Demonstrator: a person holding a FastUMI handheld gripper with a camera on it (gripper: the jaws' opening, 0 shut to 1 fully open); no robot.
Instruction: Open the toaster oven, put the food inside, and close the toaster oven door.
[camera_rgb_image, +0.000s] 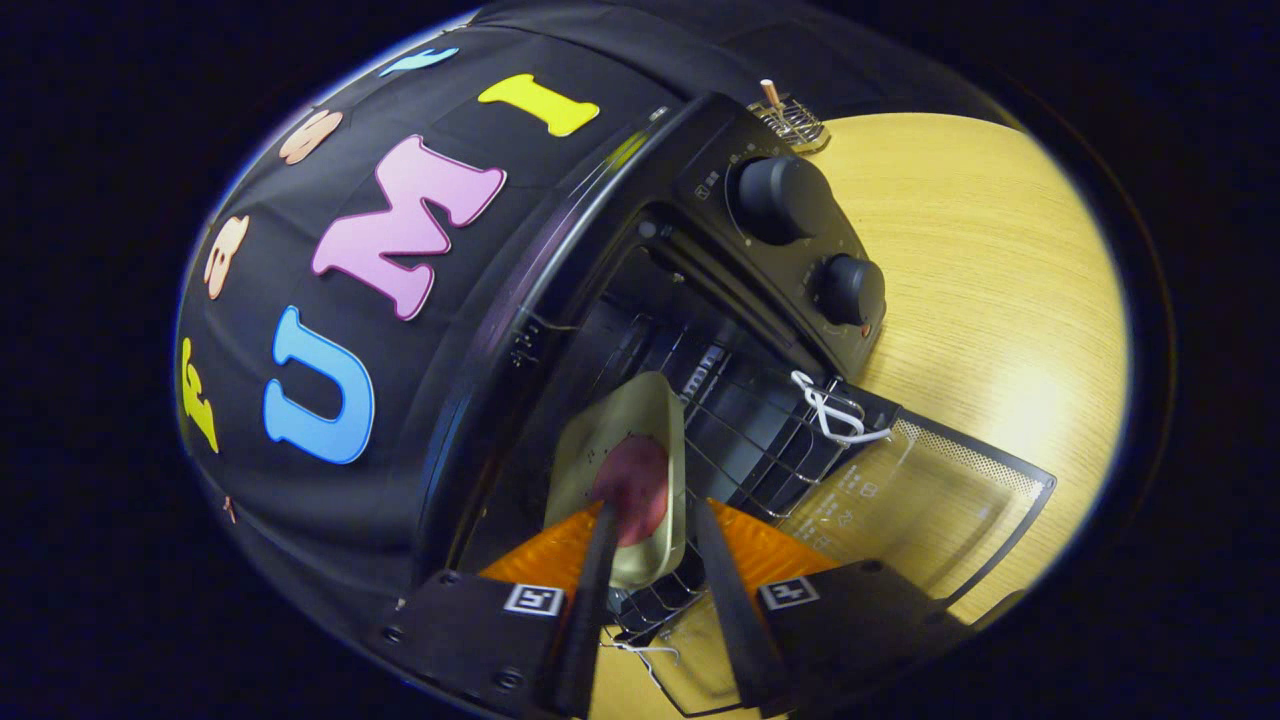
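Toaster oven (700, 300) stands on the wooden table (980, 300), door (920, 490) already dropped open and lying flat toward the gripper; wire rack (760, 450) drawn partway out over the door; two knobs (800, 230) on the control panel beside the cavity.

Gripper (655, 525) sits at the mouth of the oven; jaws part open, with clear gap between the fingers. A small metal tray (625, 440) carrying a reddish piece of food (635, 490) lies just ahead of and between the fingers, above the rack; its near rim meets one finger, while the other finger stands apart from it; whether the tray is pinched or merely resting on the rack, cannot tell.

Handling, judged: tray looks thin, stiff and light; smooth metal, so likely slippery under the pads; the food sits loose and could slide if the tray tips. Best hold looks to be the near rim lip, kept level, clear of the food.

Orientation: tray is oblong; long axis runs from the fingers straight into the cavity, far end pointing inward; it appears roughly level, fisheye distortion makes this uncertain.

Stage, judged: door open, food going in; door not yet closed. A white cord (825, 410) is tied at the door's top edge.
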